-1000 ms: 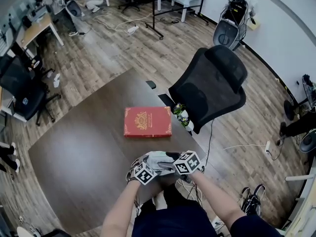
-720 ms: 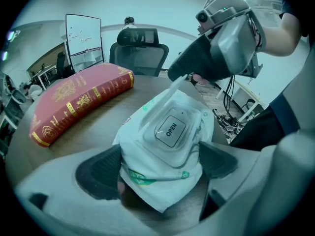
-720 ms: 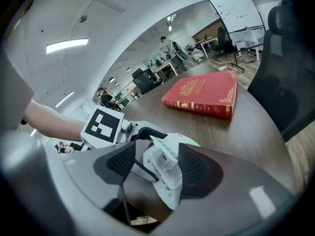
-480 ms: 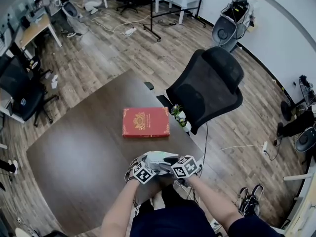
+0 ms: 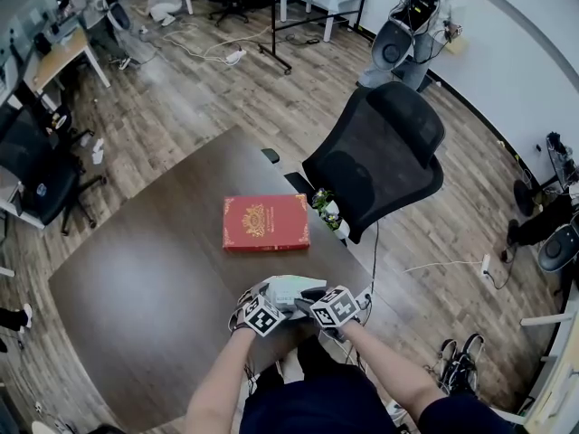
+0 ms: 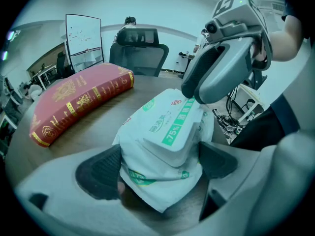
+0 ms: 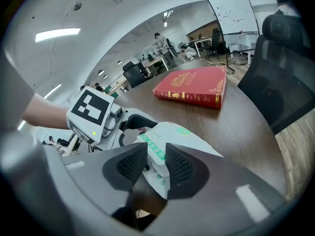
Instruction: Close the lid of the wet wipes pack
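left claw [image 6: 157, 167] clamps wipes pack [image 6: 162, 109], "75%" label [image 6: 170, 135]

Open-plan office with a dark table in front

A dark wooden table [image 5: 136, 287] stood on a wood-plank floor [image 5: 208, 98], with a red book [image 5: 266, 222] lying flat on it and a small potted plant [image 5: 327, 208] at its far edge. A black mesh office chair [image 5: 380, 156] stood just beyond that edge. A white wall [image 5: 534, 52] closed the right side. A whiteboard on a stand [image 6: 83, 33], desks [image 5: 59, 57] and more black chairs [image 5: 36, 174] filled the far end, cables [image 5: 213, 48] trailed across the floor, and strip lights [image 7: 57, 34] shone overhead.
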The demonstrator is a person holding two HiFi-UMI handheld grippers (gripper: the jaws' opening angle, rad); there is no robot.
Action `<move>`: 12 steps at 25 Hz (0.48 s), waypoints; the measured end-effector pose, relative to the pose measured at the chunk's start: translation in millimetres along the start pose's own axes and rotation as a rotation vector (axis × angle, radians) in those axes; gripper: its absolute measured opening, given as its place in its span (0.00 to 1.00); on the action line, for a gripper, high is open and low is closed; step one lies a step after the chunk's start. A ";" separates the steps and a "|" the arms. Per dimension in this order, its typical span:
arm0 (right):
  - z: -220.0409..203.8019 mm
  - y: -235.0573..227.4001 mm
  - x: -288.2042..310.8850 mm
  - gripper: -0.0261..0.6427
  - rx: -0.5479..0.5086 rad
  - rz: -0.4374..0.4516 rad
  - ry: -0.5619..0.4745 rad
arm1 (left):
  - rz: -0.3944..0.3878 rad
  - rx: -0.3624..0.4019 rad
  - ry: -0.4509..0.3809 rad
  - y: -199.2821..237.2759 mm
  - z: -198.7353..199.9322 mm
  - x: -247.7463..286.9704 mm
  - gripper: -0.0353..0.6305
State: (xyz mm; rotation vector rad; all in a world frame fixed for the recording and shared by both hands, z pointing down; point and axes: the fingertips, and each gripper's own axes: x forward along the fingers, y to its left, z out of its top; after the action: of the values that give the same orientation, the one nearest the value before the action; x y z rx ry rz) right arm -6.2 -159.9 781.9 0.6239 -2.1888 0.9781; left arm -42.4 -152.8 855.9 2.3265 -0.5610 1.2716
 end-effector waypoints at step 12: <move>-11.7 -3.5 21.4 0.29 -0.146 -0.153 0.079 | 0.000 0.000 -0.005 1.5 -0.9 -0.3 0.80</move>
State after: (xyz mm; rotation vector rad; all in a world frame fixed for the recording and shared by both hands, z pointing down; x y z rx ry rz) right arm -14.1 -156.3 804.9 0.6614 -2.0867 0.7443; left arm -44.0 -153.5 856.4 2.3300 -0.5622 1.2663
